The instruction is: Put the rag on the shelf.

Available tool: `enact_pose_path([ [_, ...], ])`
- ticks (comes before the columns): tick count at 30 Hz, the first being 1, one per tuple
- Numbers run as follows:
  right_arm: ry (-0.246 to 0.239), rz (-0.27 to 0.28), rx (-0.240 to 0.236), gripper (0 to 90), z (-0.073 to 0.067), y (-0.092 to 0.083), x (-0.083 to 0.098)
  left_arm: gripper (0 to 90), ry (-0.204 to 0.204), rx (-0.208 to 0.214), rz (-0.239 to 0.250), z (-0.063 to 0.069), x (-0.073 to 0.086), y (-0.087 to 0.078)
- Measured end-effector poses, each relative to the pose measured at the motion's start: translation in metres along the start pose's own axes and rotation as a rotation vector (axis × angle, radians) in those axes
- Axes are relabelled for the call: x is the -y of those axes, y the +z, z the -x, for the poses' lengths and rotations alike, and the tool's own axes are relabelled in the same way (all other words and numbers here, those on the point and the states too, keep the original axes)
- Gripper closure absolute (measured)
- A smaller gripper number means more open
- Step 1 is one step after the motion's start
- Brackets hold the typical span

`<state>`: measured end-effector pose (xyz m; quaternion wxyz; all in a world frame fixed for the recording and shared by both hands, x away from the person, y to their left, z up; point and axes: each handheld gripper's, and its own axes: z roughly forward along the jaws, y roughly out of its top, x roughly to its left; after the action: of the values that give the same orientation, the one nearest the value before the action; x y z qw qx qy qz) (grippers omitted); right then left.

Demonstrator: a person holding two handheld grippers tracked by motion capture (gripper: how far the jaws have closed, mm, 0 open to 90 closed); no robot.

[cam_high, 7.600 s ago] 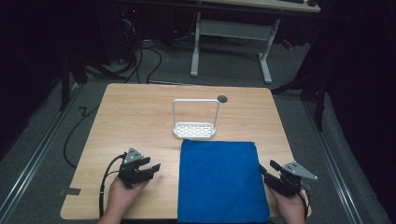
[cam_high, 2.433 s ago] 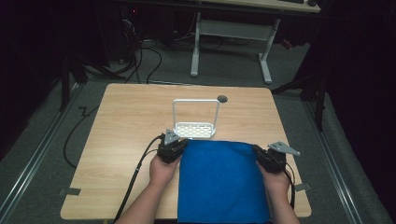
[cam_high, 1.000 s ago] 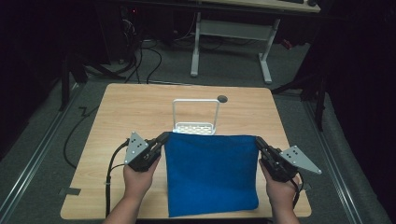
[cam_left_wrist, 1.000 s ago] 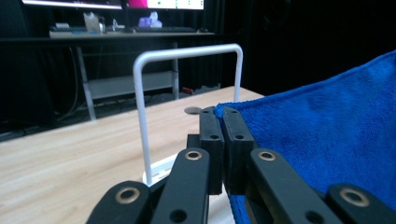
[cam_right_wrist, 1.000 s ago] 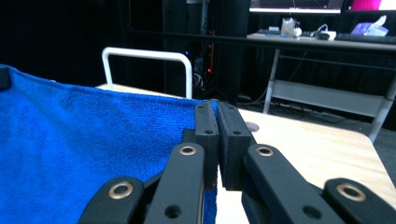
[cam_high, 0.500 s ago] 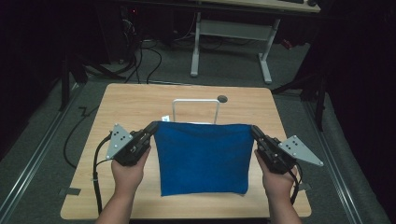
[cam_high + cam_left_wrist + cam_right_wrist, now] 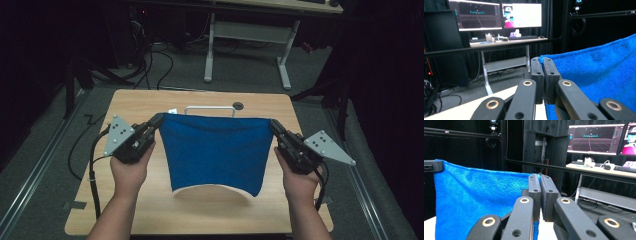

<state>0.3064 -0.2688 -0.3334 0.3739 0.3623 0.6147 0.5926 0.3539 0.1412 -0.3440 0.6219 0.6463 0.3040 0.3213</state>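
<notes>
**Cloth stretched between two grippers, hanging over the desk**

The blue cloth [image 7: 215, 152] hangs in the air above the desk [image 7: 150, 105], held by its two top corners. The left gripper [image 7: 156, 121] has its jaws clamped together on the left corner, and the right gripper [image 7: 274, 126] is clamped the same way on the right corner; in each gripper view a sliver of blue shows pinched at the jaw tips. The top edge runs nearly level from one gripper to the other, so the cloth's long axis lies across the desk, side to side, with each hand at one end of it. Neither hand is nearer the cloth than the other.

The lower edge curls just over the desk near the person, and I cannot tell whether it touches the wood. A white wire rack [image 7: 210, 108] stands on the desk right behind the top edge, partly hidden by the cloth.

Judging from this, any fold or drape will turn on keeping the top edge level and taut, and on clearing the rack behind it.
</notes>
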Motion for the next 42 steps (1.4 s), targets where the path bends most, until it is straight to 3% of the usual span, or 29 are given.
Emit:
enact_pose_path([
  [9,0.004,-0.003,-0.002,88.2,0.009,0.018,-0.015,88.6,0.022,-0.026,-0.015,-0.014,-0.019,0.016],
  [16,-0.001,-0.006,-0.007,88.2,0.009,0.034,-0.023,88.6,0.033,-0.047,-0.019,-0.031,-0.028,0.027],
  [25,-0.017,-0.009,0.002,88.2,0.011,0.063,-0.04,88.6,0.076,-0.073,-0.026,-0.056,-0.043,0.048],
  [35,-0.023,-0.021,0.039,88.2,0.029,0.098,-0.06,88.6,0.118,-0.104,-0.039,-0.074,-0.061,0.083],
  [42,-0.006,-0.024,0.06,88.2,0.047,0.117,-0.06,88.6,0.137,-0.112,-0.05,-0.08,-0.068,0.109],
])
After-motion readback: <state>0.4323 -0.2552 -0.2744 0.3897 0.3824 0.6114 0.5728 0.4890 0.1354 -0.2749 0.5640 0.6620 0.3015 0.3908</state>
